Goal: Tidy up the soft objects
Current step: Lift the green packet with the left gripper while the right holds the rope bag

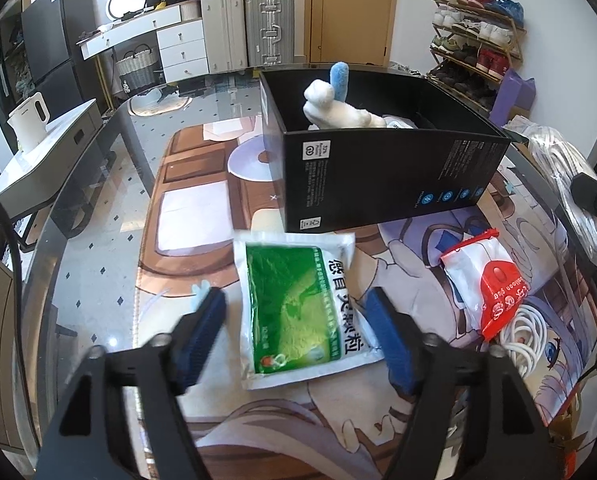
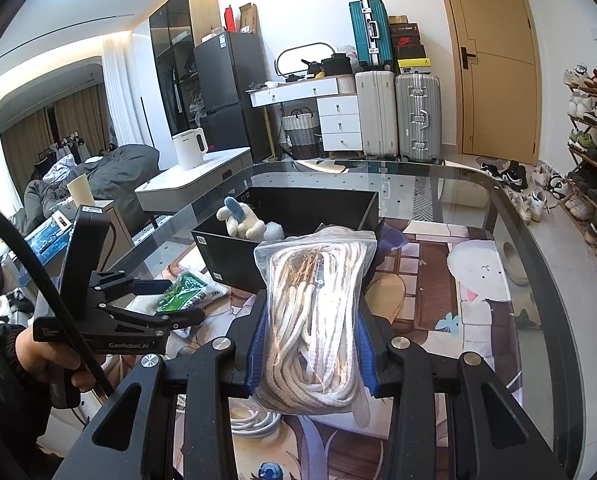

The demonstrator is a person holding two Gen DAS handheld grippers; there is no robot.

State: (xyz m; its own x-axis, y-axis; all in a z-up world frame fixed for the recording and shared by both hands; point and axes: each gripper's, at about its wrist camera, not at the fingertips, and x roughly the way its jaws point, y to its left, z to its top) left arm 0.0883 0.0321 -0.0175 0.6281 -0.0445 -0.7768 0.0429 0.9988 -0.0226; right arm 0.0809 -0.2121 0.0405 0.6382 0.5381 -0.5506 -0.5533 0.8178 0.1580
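Partly done, by the look of it: white plush toy (image 1: 340, 110) with a blue ear already inside the black box (image 1: 394, 176) at the far side of the worktop (image 2: 538, 264). Right tongs (image 2: 312, 354) clamped on a clear bag of white rope (image 2: 318, 304), held up near the box, not yet in it. Left tongs (image 1: 298, 332) apart, straddling the green-and-white sachet (image 1: 298, 304) lying flat on the printed mat (image 1: 186, 216), just near of the box; no grip on it yet. Red-and-white packet (image 1: 484, 280) to the right of the sachet, untouched, with a coil of white cable (image 1: 524, 336) beside it. Left to do, judging from this: rope bag, sachet and red packet into the box; cable perhaps too
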